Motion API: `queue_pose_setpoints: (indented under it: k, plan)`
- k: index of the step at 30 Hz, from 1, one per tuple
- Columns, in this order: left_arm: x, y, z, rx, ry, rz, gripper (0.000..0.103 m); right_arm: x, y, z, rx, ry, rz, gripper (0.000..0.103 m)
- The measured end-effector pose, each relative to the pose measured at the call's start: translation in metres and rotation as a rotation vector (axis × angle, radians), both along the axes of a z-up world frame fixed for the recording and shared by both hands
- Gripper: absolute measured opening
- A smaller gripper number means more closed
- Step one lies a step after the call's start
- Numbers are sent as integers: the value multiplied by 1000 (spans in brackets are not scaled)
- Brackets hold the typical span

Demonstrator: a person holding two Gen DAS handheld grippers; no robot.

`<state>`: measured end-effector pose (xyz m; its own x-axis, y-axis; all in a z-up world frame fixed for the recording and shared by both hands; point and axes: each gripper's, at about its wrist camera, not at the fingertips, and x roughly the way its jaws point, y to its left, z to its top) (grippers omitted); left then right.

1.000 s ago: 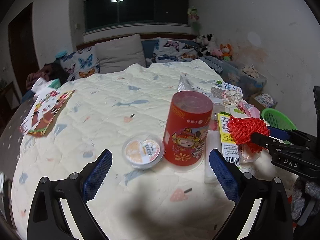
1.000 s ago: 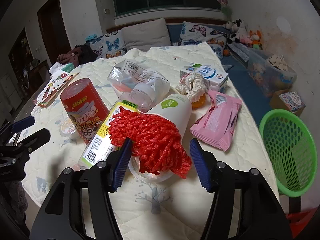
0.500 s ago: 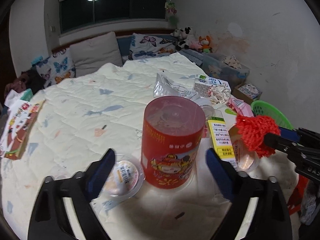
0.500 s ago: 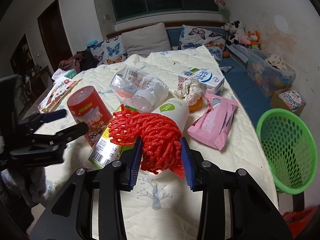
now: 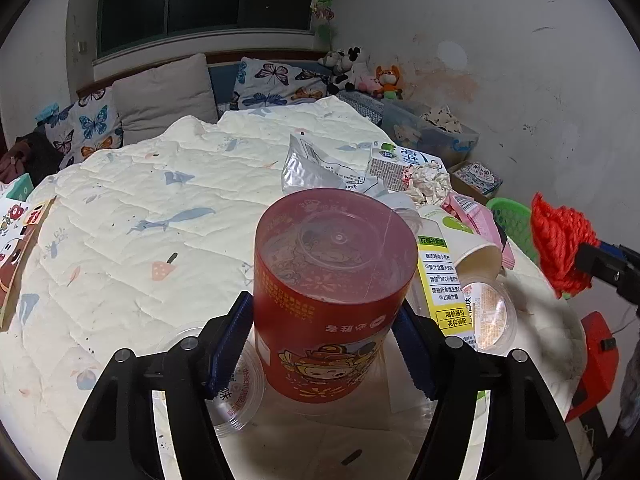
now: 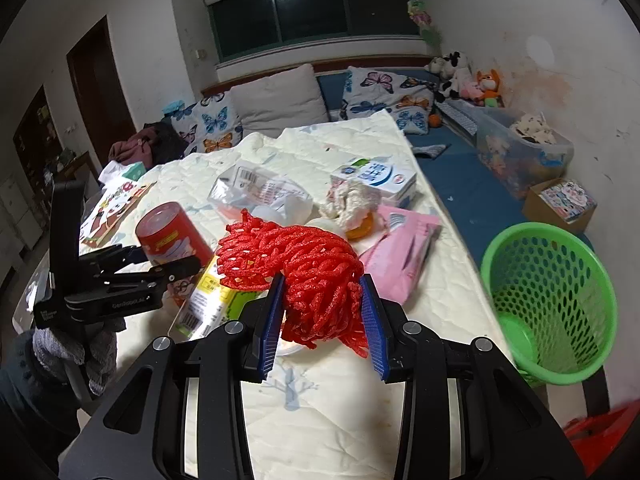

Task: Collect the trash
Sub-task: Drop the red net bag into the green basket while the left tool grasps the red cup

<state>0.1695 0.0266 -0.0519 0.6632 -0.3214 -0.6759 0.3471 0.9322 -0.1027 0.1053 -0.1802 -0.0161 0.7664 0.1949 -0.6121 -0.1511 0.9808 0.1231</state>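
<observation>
A red snack canister [image 5: 332,280] stands upright on the quilted table [image 5: 160,220]. My left gripper [image 5: 326,312] has a blue pad on each side of it, and the closing jaws touch its wall. The right wrist view shows the same canister [image 6: 168,232] between the left gripper's [image 6: 160,260] fingers. My right gripper [image 6: 322,292] is shut on a red foam net [image 6: 288,256] and holds it up off the table. In the left wrist view the net [image 5: 560,240] hangs at the far right.
A green mesh basket [image 6: 548,280] stands beside the table's right edge. More trash lies behind the canister: a yellow-green carton [image 5: 440,280], a tipped paper cup [image 5: 468,240], a pink packet [image 6: 400,248], a milk box [image 6: 372,176], crumpled tissue [image 6: 348,200] and a clear bag [image 6: 256,188]. A lidded jelly cup [image 5: 236,396] sits at the canister's left.
My left gripper has come forward around the canister and its jaws have narrowed onto it. The right gripper has closed on the red net and lifted it.
</observation>
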Motion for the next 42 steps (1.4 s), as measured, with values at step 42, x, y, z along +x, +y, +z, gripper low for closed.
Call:
queue_pose_setpoints:
  k: [42]
  plan:
    - [-1, -190, 88, -19, -86, -299, 66, 25, -253, -75, 143, 159, -397, 57]
